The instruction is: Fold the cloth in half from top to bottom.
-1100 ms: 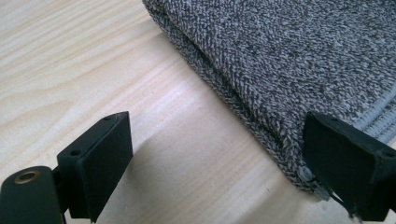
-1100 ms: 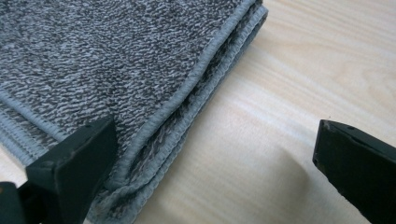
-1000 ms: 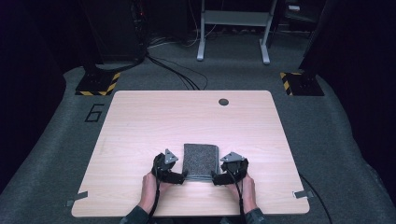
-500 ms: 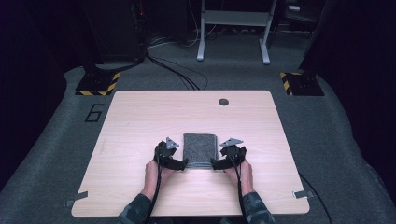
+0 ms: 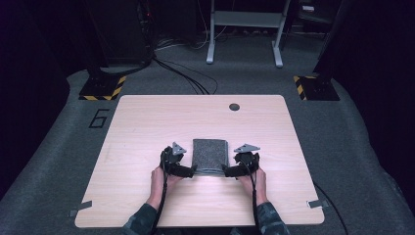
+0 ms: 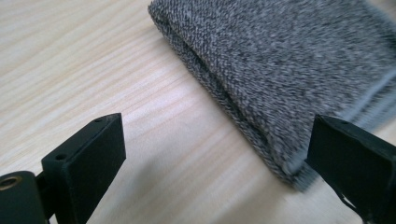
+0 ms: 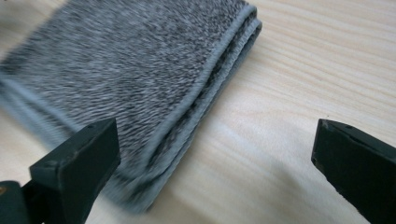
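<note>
A folded grey knitted cloth (image 5: 210, 155) lies flat on the light wooden table (image 5: 147, 122), near its front middle. My left gripper (image 5: 192, 171) is at the cloth's near left corner and my right gripper (image 5: 227, 171) at its near right corner. In the left gripper view the jaws (image 6: 215, 140) stand wide and have just been opening; the cloth's corner (image 6: 280, 70) lies by the right jaw, unpressed. In the right gripper view the gripper (image 7: 215, 144) is open too, with the cloth's edge (image 7: 130, 70) behind its left jaw and bare wood between the jaws.
A small dark round hole (image 5: 234, 106) sits near the table's far edge. Tape strips (image 5: 80, 208) mark the front corners. Beyond the table are grey carpet, black cables (image 5: 186, 78), two yellow-and-black striped bases (image 5: 103, 87) and a metal frame (image 5: 244, 29).
Both hands and the cloth have shifted a little away from the table's front edge. The grippers still flank the cloth's near corners.
</note>
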### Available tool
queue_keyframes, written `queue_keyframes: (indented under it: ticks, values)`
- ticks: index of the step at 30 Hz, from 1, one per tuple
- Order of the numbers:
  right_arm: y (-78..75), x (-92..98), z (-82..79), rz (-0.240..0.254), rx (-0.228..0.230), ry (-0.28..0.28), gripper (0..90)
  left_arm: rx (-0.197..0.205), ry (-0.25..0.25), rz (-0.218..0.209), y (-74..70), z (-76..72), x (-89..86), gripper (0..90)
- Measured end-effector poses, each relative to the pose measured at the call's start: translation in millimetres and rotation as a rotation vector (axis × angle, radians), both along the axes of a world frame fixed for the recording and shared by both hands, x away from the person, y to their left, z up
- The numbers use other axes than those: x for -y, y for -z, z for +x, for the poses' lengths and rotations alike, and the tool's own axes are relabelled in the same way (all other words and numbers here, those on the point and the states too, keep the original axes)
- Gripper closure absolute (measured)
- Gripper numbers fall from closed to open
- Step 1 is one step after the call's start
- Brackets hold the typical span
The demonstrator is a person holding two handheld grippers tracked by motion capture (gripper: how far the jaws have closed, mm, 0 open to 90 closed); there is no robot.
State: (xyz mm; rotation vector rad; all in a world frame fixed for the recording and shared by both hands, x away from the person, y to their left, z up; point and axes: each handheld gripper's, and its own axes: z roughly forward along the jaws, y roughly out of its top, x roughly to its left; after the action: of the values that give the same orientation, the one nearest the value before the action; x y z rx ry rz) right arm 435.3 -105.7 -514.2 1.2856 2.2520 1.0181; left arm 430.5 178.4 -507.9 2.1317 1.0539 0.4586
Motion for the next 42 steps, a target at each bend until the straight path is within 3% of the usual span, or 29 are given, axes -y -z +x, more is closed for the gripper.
queue_keyframes:
  ticks: [1, 8, 13, 18, 23, 26, 29, 31, 36, 42]
  values:
    - [-2.8, 2.5, -3.3, 0.008, 0.007, -0.008, 1.4, 0.013, -0.008, -0.018, -1.9, -3.5, -1.6, 3.6]
    - [-19.9, 27.0, -31.9, 0.036, 0.054, -0.006, 2.4, 0.047, -0.021, -0.024, -13.0, -28.7, -25.0, 3.3]
    - [-22.6, 55.1, -52.7, 0.039, 0.079, 0.036, 3.3, 0.068, -0.062, -0.004, -9.6, -48.2, -50.4, 3.3]
    - [-11.7, 91.2, -69.8, -0.013, 0.070, 0.126, 3.7, 0.053, -0.139, 0.005, 0.0, -62.0, -84.3, 3.2]
    - [3.4, 124.0, -76.6, -0.060, 0.044, 0.207, 4.1, 0.035, -0.211, 0.033, 12.0, -66.3, -111.7, 2.4]
    - [10.1, 140.0, -78.8, -0.090, 0.059, 0.240, 4.8, 0.028, -0.234, 0.037, 16.7, -66.6, -121.3, 1.7]
    - [14.8, 146.6, -78.3, -0.092, 0.062, 0.250, 4.0, 0.024, -0.253, 0.036, 21.9, -64.9, -128.2, 1.6]
    - [14.7, 150.0, -77.6, -0.077, 0.040, 0.247, 3.7, 0.008, -0.252, 0.012, 23.4, -64.0, -131.3, 0.9]
    - [15.6, 154.7, -73.5, -0.048, 0.004, 0.225, 1.9, 0.001, -0.251, 0.004, 24.1, -60.7, -133.6, 0.0]
    - [16.0, 153.8, -68.9, -0.050, -0.001, 0.222, 0.0, -0.017, -0.253, 0.005, 23.2, -59.5, -133.4, 0.0]
